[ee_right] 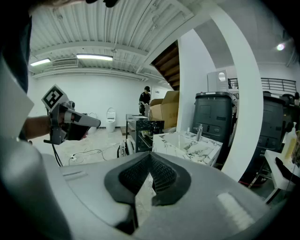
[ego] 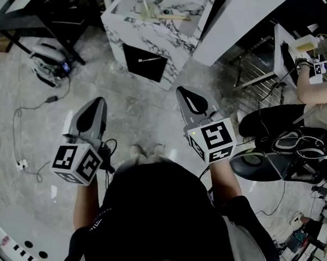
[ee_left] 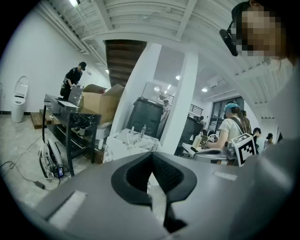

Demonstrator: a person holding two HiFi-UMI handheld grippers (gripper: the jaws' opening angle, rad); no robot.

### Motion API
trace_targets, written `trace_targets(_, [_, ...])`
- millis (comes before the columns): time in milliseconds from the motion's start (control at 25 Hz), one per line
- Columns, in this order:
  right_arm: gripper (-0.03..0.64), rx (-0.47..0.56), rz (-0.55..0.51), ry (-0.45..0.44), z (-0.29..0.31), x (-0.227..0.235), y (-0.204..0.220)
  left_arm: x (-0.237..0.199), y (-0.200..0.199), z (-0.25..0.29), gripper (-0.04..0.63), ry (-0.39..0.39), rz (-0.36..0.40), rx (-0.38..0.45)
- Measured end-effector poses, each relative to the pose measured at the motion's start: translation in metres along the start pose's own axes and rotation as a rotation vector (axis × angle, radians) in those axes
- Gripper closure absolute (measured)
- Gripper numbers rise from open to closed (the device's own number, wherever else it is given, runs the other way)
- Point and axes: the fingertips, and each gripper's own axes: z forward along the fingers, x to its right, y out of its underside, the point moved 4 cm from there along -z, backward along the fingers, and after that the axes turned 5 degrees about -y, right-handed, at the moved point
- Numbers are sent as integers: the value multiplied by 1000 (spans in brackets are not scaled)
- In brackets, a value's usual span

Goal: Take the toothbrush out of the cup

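Observation:
A white marble washstand [ego: 154, 28] stands a few steps ahead of me on the grey floor. Thin pale items [ego: 161, 13] lie in its basin; I cannot make out a cup or a toothbrush among them. The same washstand [ee_left: 127, 140] shows beyond the left jaws, with a small tap [ee_left: 143, 130] on it, and in the right gripper view [ee_right: 190, 143]. My left gripper [ego: 99, 102] and right gripper [ego: 181, 91] are held side by side in front of my body, well short of the stand. Both the left gripper [ee_left: 152, 157] and the right gripper [ee_right: 150, 157] are shut with nothing between the tips.
A black shelf rack [ego: 46, 5] stands left of the washstand, with cables [ego: 35, 111] on the floor near it. A white pillar [ego: 239, 23] rises to the right. A seated person [ego: 321, 94] and a black chair [ego: 259, 163] are at the right. Another person [ee_left: 72, 79] stands far off.

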Motion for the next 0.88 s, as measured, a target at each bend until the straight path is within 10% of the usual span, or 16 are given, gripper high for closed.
trace_targets(520, [614, -50, -78, -118, 0, 23, 16, 44, 27, 14, 578, -74, -3, -59])
trace_targets(880, [612, -8, -46, -185, 26, 34, 6, 34, 38, 35, 580, -24, -209, -68])
